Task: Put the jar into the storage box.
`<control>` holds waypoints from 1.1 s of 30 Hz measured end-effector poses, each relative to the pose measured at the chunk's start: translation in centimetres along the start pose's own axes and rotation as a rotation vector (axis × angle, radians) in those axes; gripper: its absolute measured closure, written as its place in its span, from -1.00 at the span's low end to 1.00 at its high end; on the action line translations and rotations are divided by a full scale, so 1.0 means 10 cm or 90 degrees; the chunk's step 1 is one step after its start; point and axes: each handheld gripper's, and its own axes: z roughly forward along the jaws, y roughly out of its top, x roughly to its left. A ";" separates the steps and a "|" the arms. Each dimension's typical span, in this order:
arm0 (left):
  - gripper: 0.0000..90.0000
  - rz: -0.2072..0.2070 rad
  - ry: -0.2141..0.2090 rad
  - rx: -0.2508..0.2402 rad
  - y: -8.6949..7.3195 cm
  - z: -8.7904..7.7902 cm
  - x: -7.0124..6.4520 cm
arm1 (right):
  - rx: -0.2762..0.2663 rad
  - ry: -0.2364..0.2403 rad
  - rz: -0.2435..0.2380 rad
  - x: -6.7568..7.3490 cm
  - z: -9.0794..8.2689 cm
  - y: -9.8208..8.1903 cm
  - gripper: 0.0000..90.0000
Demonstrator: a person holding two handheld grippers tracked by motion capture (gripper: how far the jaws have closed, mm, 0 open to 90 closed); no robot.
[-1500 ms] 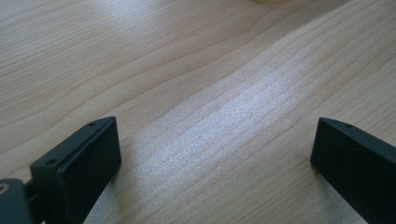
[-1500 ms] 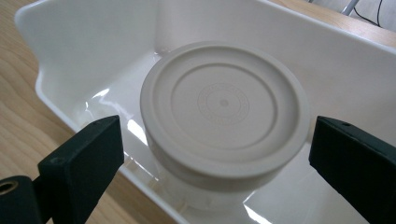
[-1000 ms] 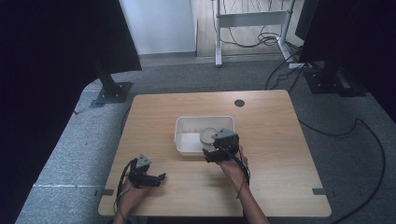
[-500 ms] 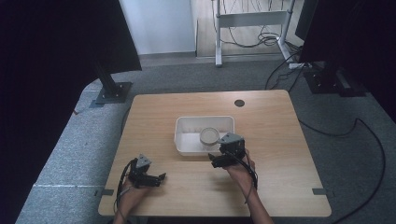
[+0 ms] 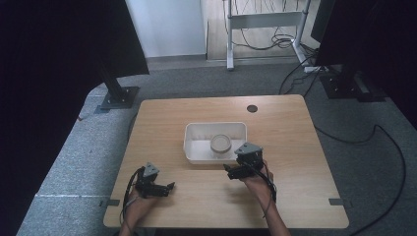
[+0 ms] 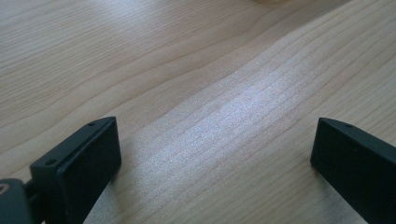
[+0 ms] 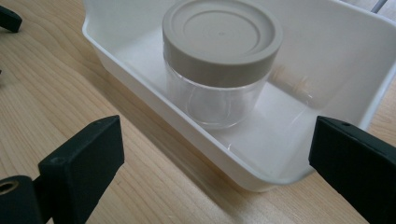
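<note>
Standing upright inside the white tray (image 7: 140,79), toward its right half: a clear jar (image 7: 219,100) with a beige lid (image 7: 222,35). Standing with its long axis vertical, lid on top, and seeming empty as far as can be told. Holding nothing else, this tray, apart from a small pale mark on the floor behind the jar, too faint to name.

Hovering just in front of the near wall of the tray: the right gripper (image 5: 235,171), jaws spread wide and gripping nothing. Lying straight ahead of it and a little upward in the right gripper view, the jar, with the tray wall between. Judging from this, needing to go over the wall and come at the jar from above or from its side, jaws wide enough for the lid.

Resting low over bare table (image 6: 210,84) near the front left corner: the left gripper (image 5: 162,188), also wide open and empty, well apart from the tray. Being clearly nearer to the jar, the right one.
</note>
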 end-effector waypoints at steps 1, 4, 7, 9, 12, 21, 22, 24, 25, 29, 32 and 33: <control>-0.97 0.000 0.000 0.000 0.00 0.00 0.00 | 0.000 0.000 0.000 0.00 -0.01 -0.01 -0.93; -0.97 0.000 0.000 0.000 0.00 0.00 0.00 | -0.001 0.000 0.002 -0.02 -0.03 -0.03 -0.93; -0.97 0.000 0.000 0.000 0.00 0.00 0.00 | 0.000 -0.001 0.004 -0.03 -0.05 -0.06 -0.93; -0.97 0.000 0.000 0.000 0.00 0.00 0.00 | 0.000 -0.002 0.009 -0.04 -0.06 -0.09 -0.93; -0.97 0.000 0.000 0.000 0.00 0.00 0.00 | 0.001 -0.005 0.010 -0.06 -0.08 -0.12 -0.93; -0.97 0.000 0.000 0.000 0.00 0.00 0.00 | 0.000 -0.018 0.014 -0.12 -0.18 -0.22 -0.92; -0.97 0.000 0.000 0.000 0.00 0.00 0.00 | 0.000 -0.019 0.014 -0.13 -0.19 -0.23 -0.92; -0.97 -0.002 0.001 -0.001 0.00 0.00 0.00 | 0.002 -0.021 0.017 -0.14 -0.21 -0.25 -0.92; -0.97 -0.002 0.001 -0.001 0.00 0.00 0.00 | 0.002 -0.021 0.017 -0.15 -0.22 -0.26 -0.92; -0.97 -0.003 0.001 -0.001 0.00 0.00 0.00 | 0.003 -0.025 0.023 -0.18 -0.26 -0.31 -0.92; -0.97 -0.003 0.001 -0.001 0.00 0.00 0.00 | 0.005 -0.028 0.026 -0.21 -0.30 -0.35 -0.92; -0.97 -0.003 0.001 -0.001 0.00 0.00 0.00 | 0.005 -0.029 0.027 -0.22 -0.31 -0.36 -0.92</control>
